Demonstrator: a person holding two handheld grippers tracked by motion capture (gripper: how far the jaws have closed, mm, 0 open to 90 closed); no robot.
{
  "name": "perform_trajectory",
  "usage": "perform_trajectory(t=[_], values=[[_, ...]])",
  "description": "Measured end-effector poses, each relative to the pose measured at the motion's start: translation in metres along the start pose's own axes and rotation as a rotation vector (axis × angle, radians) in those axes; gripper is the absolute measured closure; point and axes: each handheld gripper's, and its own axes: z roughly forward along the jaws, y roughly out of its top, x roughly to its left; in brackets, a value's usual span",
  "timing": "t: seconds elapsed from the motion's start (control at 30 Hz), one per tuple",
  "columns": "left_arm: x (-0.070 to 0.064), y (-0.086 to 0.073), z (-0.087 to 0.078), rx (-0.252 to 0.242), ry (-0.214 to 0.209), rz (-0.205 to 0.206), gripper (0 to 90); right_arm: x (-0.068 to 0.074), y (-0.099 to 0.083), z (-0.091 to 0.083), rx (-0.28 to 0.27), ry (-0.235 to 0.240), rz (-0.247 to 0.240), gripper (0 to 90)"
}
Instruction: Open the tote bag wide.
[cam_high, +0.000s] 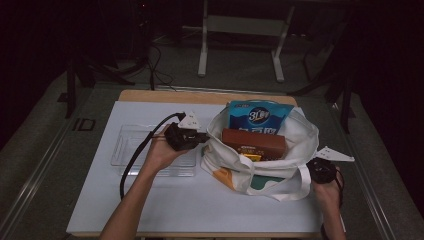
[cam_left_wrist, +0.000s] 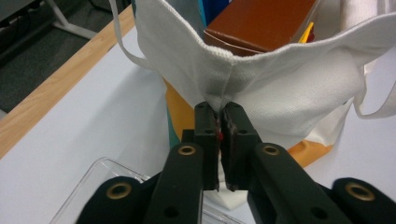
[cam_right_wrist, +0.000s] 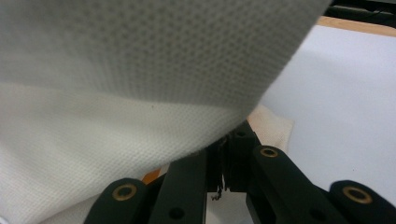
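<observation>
On the white counter (cam_high: 165, 200) sits a white cloth bag (cam_high: 300, 135) with its mouth open and facing up. It stands on the right half of the counter, with an orange and green print low on its front.

Inside the bag, a blue packet (cam_high: 260, 116) stands tall at the back. A brown box (cam_high: 253, 142) leans in front of it. A small bit of something yellow (cam_high: 252, 158) peeks out by the box.

At the bag's left side, the left claw (cam_high: 204, 136) is pinched tight on the rim. In the left gripper view, the two black jaws are pressed together on a fold of the white cloth, right at a seam of the bag (cam_left_wrist: 261, 79). The brown box (cam_left_wrist: 266, 23) shows just past the rim there. The person's left hand (cam_high: 162, 152) holds this claw from below.

At the bag's right side, the right claw (cam_high: 309, 167) is against the cloth. In the right gripper view, the bag (cam_right_wrist: 116, 116) hangs over the jaws. The jaws look pressed together with the cloth edge between them. The right hand (cam_high: 327, 190) holds this claw near the counter's front right corner.

Left of the bag, a clear plastic tray (cam_high: 131, 145) lies flat on the counter, under the left hand. A loose white strap (cam_high: 292, 192) of the bag loops down onto the counter at the front.
</observation>
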Motion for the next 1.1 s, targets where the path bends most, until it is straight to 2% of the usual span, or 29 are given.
perform_trajectory(t=[0.2, 0.3, 0.53, 0.67, 0.83, 0.97, 1.1], values=[[-0.003, -0.002, 0.001, 0.028, 0.006, 0.007, 88.0, 0.0, -0.002, 0.001, 0.002, 0.003, 0.008, 87.9], [-0.007, -0.01, 0.01, 0.077, 0.005, 0.005, 88.2, 0.0, -0.004, 0.003, 0.01, 0.004, 0.012, 87.9], [-0.009, -0.026, 0.026, 0.131, 0.002, -0.022, 88.2, 0.0, -0.009, 0.008, 0.041, 0.002, 0.015, 87.9], [-0.009, -0.025, 0.025, 0.117, 0.007, -0.024, 88.1, 0.0, -0.007, 0.007, 0.047, -0.007, 0.02, 85.4], [-0.01, -0.021, 0.02, 0.11, 0.016, -0.012, 88.1, -0.002, 0.0, -0.006, 0.044, -0.038, 0.026, 79.1], [-0.009, -0.021, 0.02, 0.107, 0.015, -0.016, 88.1, -0.002, 0.002, -0.017, 0.029, -0.03, 0.027, 77.9], [-0.008, -0.021, 0.02, 0.104, 0.014, -0.016, 88.1, -0.003, 0.0, -0.039, 0.003, -0.034, 0.026, 77.5]])
